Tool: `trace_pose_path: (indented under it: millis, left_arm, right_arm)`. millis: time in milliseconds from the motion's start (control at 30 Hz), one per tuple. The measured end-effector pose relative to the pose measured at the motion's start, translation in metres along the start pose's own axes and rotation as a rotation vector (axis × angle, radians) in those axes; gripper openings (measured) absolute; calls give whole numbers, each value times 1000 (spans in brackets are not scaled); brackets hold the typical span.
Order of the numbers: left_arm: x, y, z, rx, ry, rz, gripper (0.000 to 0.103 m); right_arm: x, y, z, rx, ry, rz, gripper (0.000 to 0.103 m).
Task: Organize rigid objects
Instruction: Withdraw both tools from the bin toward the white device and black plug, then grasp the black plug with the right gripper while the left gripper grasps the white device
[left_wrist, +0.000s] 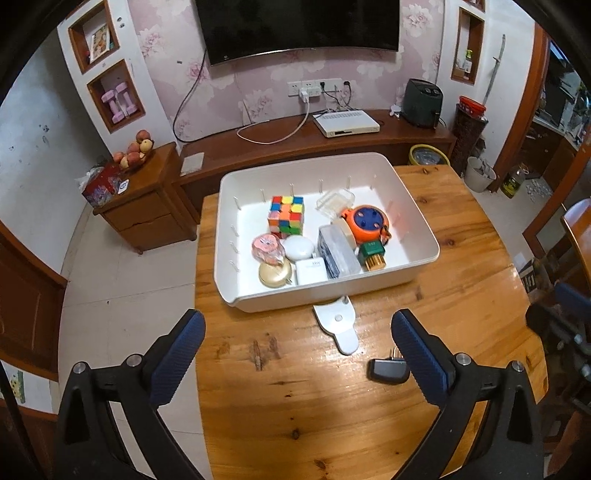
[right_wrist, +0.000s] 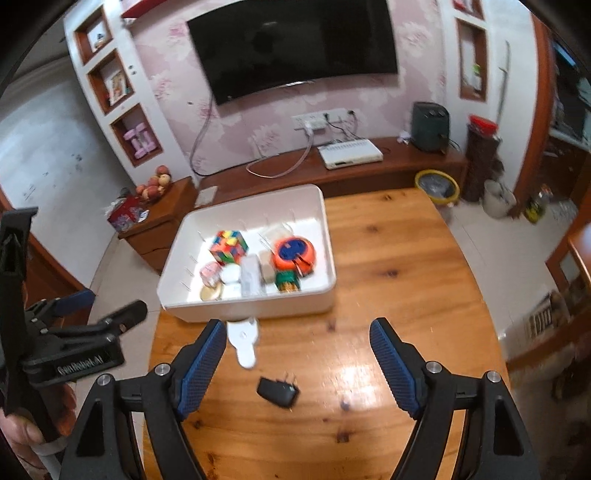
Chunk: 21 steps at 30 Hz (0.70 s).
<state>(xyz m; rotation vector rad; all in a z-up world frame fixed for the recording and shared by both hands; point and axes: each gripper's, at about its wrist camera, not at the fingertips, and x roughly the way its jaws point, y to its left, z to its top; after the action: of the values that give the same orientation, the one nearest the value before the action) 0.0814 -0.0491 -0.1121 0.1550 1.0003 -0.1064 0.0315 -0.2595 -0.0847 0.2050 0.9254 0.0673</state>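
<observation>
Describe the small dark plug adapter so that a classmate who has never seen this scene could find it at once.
Start at the wooden table and find the white bin on it. On the bare wood in front of the bin lie two loose things: the dark plug adapter is the nearer one, black with metal prongs, unlike the flat white piece beside the bin.

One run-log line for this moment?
left hand-held gripper: open, empty | right hand-held gripper: open, empty | black plug, white opener: outside bin

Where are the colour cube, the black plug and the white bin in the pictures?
colour cube (left_wrist: 287, 220): left wrist view, on its front face.
black plug (right_wrist: 277, 392): right wrist view, on its dark body.
white bin (left_wrist: 325, 291): left wrist view, on its near outer wall.
</observation>
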Motion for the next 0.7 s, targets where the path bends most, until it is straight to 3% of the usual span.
trace_pose_path:
  millis: [200,367,700]
  left_arm:
    - [24,-16,-13,41,23,-63,101]
    - [67,-27,-20,51,94,-116,101]
    - [127,-27,-33,-3,175,-173,101]
  right_arm:
    - [27,-7,-44,44,57,-64,81]
    - [64,-7,-77,96,91,-98,81]
    - [136,10,-126,174,128,-120,81]
